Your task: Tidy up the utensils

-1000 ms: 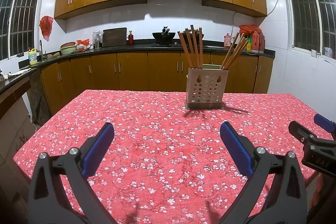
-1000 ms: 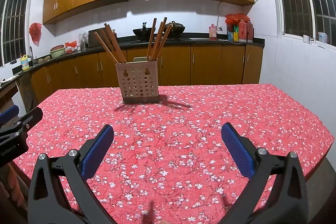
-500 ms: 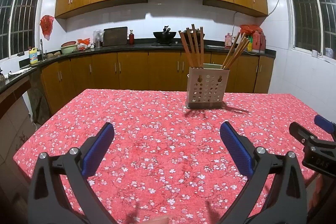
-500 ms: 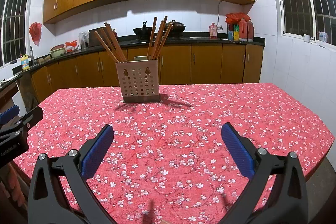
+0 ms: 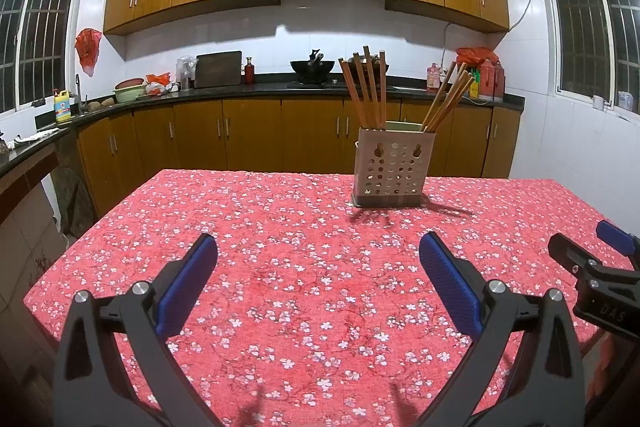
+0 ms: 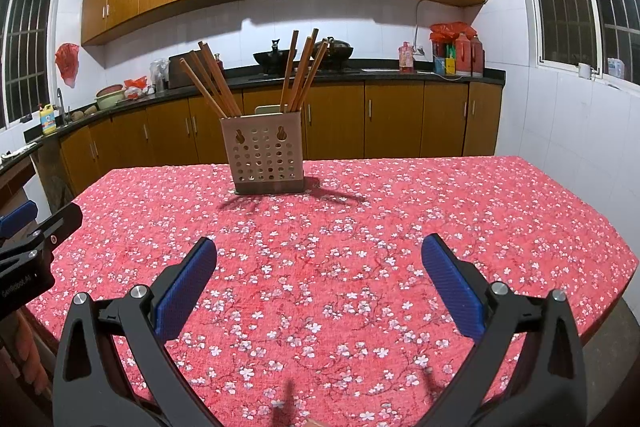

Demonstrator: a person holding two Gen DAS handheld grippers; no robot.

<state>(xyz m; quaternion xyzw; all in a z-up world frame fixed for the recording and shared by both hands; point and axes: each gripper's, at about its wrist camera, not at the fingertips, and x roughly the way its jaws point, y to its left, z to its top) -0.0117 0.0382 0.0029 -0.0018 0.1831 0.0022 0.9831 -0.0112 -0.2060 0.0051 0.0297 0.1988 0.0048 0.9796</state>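
Nearest, the left gripper (image 5: 318, 251) and right gripper (image 6: 318, 255) both gape wide, holding nothing. Ahead of both jaws, well apart, the perforated holder (image 6: 264, 161) stands upright with chopsticks (image 5: 366, 91) splayed in two bunches. Approach one stick near its top, jaws narrowed. Since earlier, the holder sits slightly higher in view.

The right gripper (image 6: 319, 257) hangs above the red flowered counter (image 6: 440, 203), its blue pads (image 6: 450, 285) spread wide with nothing between them. Well ahead stands a perforated holder (image 6: 264, 163) with wooden chopsticks (image 6: 298, 73) fanning out in two bunches. The left gripper (image 6: 24, 227) shows at the left edge
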